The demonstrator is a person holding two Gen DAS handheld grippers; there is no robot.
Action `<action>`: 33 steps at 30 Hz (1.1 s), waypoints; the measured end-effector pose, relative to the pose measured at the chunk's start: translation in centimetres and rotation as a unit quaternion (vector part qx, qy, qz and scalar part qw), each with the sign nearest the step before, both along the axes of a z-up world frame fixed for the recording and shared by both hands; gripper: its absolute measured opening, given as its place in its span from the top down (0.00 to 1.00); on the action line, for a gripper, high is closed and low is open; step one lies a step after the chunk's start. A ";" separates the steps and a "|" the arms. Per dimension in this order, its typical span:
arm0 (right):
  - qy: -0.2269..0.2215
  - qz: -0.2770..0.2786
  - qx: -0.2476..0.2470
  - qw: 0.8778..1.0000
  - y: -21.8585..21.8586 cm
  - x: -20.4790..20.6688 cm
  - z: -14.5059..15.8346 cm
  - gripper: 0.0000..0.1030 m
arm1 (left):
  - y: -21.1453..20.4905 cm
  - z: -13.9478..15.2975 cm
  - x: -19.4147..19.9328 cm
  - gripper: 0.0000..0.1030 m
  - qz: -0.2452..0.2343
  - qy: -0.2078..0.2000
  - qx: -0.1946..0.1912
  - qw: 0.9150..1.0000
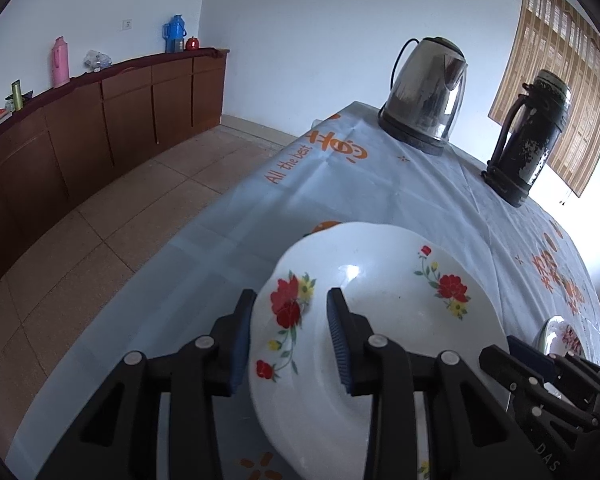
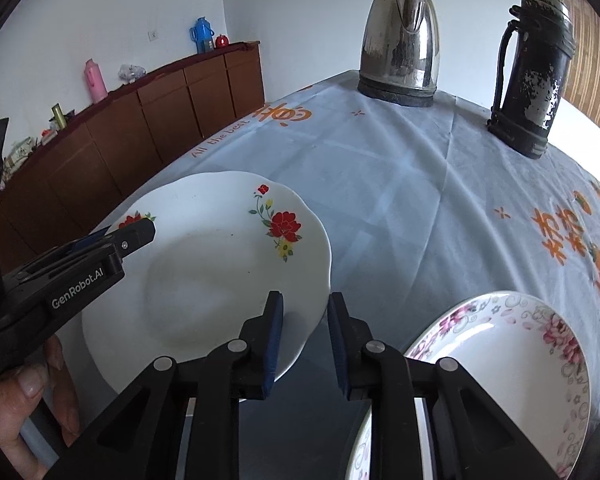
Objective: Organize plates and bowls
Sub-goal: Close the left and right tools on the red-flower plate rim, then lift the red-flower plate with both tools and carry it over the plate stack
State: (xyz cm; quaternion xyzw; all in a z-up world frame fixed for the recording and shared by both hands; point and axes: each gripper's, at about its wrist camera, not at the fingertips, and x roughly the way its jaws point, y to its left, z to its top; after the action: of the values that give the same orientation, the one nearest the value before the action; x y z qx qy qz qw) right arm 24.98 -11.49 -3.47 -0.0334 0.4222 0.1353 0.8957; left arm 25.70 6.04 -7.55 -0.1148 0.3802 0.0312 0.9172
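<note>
Ribbed blue pads [image 1: 337, 340] astride glossy scalloped plate [image 1: 380, 320]

"All the best" on tablecloth [image 1: 340, 184]

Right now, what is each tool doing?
Left tool: jaws straddle the red-flower plate rim; grip cannot be told.
Right tool: open, holding nothing.
</note>
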 end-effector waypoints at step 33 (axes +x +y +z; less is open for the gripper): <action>-0.063 -0.024 0.017 0.998 -2.4 -3.4 2.6 0.76 | -1.7 2.5 -2.3 0.67 -0.049 -0.092 0.000 0.995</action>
State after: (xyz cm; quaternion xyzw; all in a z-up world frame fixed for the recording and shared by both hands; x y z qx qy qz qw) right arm 21.61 -13.87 -0.86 -0.0163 0.3629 0.1188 0.9241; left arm 23.42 4.35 -5.00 -0.0982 0.2997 -0.0240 0.9487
